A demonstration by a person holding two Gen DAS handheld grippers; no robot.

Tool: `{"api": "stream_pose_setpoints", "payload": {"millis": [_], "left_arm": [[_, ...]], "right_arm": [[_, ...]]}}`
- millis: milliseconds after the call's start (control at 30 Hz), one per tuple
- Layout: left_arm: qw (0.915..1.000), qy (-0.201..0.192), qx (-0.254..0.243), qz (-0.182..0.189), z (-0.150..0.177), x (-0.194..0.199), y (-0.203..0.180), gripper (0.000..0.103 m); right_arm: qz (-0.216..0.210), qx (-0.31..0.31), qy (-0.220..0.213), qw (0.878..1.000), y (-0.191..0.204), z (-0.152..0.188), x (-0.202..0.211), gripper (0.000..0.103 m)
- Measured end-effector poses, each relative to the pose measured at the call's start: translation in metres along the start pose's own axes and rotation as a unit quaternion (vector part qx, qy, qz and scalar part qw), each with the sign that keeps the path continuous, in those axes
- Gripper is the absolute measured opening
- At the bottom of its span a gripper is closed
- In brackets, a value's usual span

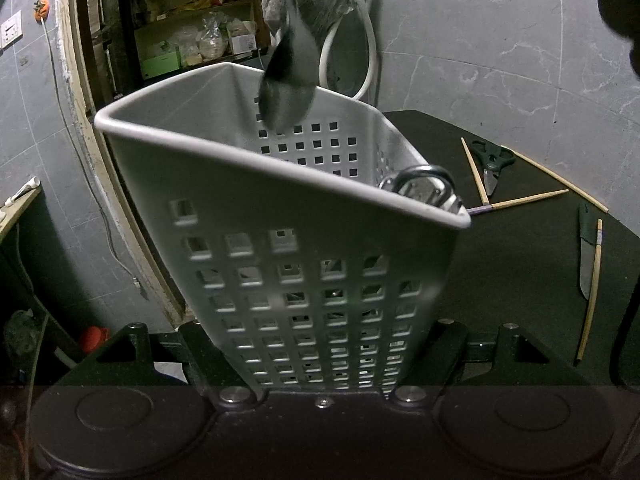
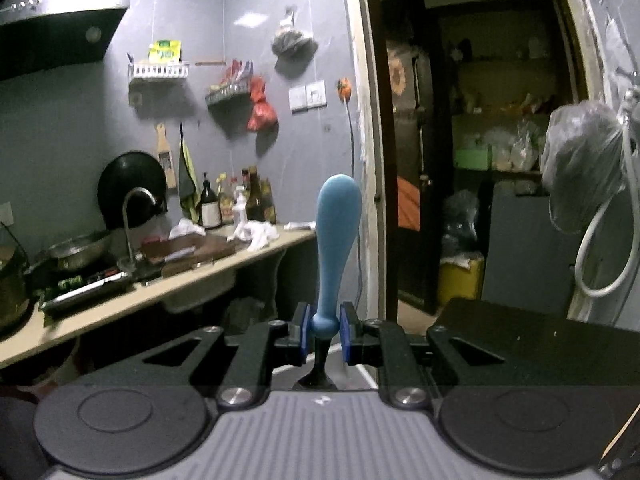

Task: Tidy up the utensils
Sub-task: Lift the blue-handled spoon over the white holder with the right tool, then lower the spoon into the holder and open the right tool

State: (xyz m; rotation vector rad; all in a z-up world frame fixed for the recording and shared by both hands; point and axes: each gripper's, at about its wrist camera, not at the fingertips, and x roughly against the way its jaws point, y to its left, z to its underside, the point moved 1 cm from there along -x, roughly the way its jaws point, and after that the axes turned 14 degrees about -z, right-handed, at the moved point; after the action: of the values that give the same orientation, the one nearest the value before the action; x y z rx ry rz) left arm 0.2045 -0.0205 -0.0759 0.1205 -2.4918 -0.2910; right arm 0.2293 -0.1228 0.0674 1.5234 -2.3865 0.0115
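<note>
Over the tilted grey perforated plastic caddy (image 1: pixel 280 208), which the left gripper (image 1: pixel 324 360) clamps, the right gripper (image 2: pixel 325 330) grips a blue-handled metal spoon (image 1: pixel 286 96) bowl-down, apparently ready for lowering inside.

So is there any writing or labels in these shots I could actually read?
None can be read.
Yellow-green packet on the wall rack: print too blurred.
Bottles on the counter: labels too small.
Boxes on the pantry shelf: print too small.
White basket: no text.
</note>
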Motion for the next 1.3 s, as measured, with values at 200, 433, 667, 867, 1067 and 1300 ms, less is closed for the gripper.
{"api": "stream_pose_setpoints", "payload": {"millis": [200, 433, 667, 867, 1067, 1300], "left_arm": [[1.0, 0.0, 0.001, 0.0, 0.0, 0.0, 0.0, 0.078], [1.0, 0.0, 0.001, 0.0, 0.001, 0.0, 0.0, 0.078], [1.0, 0.0, 0.001, -0.001, 0.0, 0.0, 0.0, 0.078], [1.0, 0.001, 0.0, -0.002, 0.001, -0.001, 0.0, 0.078], [1.0, 0.001, 0.001, -0.003, 0.001, -0.001, 0.0, 0.078], [1.0, 0.001, 0.001, -0.003, 0.001, -0.001, -0.001, 0.078]], "right_arm": [[0.003, -0.007, 0.027, 1.0, 0.003, 0.017, -0.008, 0.018], [0.009, -0.015, 0.044, 0.999, 0.002, 0.027, -0.012, 0.018], [0.015, -0.02, 0.053, 0.998, 0.002, 0.031, -0.012, 0.018], [0.016, -0.021, 0.058, 0.998, 0.003, 0.031, -0.014, 0.023], [0.015, -0.017, 0.061, 0.998, 0.005, 0.031, -0.012, 0.041], [0.016, -0.017, 0.048, 0.999, 0.007, 0.029, -0.004, 0.076]]}}
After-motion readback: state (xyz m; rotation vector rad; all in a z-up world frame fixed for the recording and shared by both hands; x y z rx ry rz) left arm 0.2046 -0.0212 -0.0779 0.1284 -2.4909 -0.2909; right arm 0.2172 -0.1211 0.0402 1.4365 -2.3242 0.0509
